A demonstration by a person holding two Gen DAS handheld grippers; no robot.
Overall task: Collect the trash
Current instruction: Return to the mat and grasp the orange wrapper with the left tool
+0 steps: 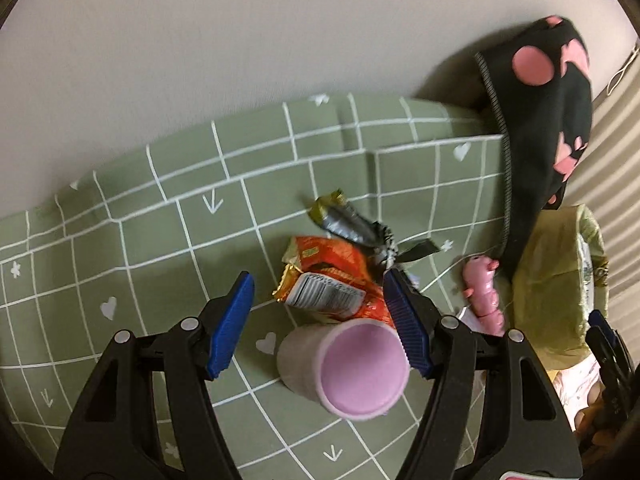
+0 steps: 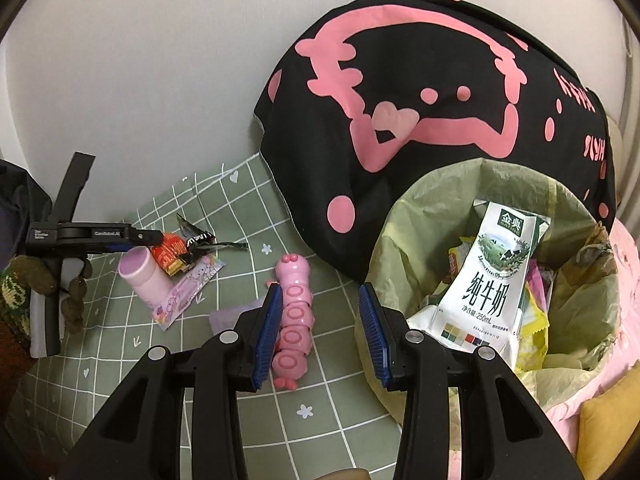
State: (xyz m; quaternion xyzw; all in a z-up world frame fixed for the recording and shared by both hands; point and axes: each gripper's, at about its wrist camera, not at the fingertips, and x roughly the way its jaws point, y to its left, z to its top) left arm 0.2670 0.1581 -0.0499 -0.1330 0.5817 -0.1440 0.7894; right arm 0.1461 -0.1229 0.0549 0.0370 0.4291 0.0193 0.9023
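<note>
- Surface: a green checked cloth (image 1: 120, 240) spread against a plain pale wall (image 1: 200, 40); a black cushion with pink print (image 2: 420, 100) leans at the back.
- Bin: a lined waste bin (image 2: 404, 216) stands at the cloth's right edge and already holds a milk carton (image 2: 496, 276) among other wrappers.
- Remaining trash: an orange snack wrapper (image 1: 336, 272), a dark foil wrapper (image 1: 352, 224) and a pink printed sachet (image 2: 188, 292) lie clustered together. A pink cup (image 1: 348, 368) lies on its side, touching the orange wrapper.
- Left gripper (image 1: 320, 312): jaws wide, nothing between the pads; it hangs over the cup and orange wrapper, its right pad close to the foil.
- Right gripper (image 2: 316, 336): jaws moderately apart, empty, poised between a pink caterpillar toy (image 2: 294, 316) and the bin rim.
- Risk: closing the left jaws here may catch cup and wrapper together, or nudge the cup so it rolls.
- Risk: thin foil may slip from the ribbed pads.
- Risk: the toy sits just beside the right gripper's left pad and could be taken for trash.
</note>
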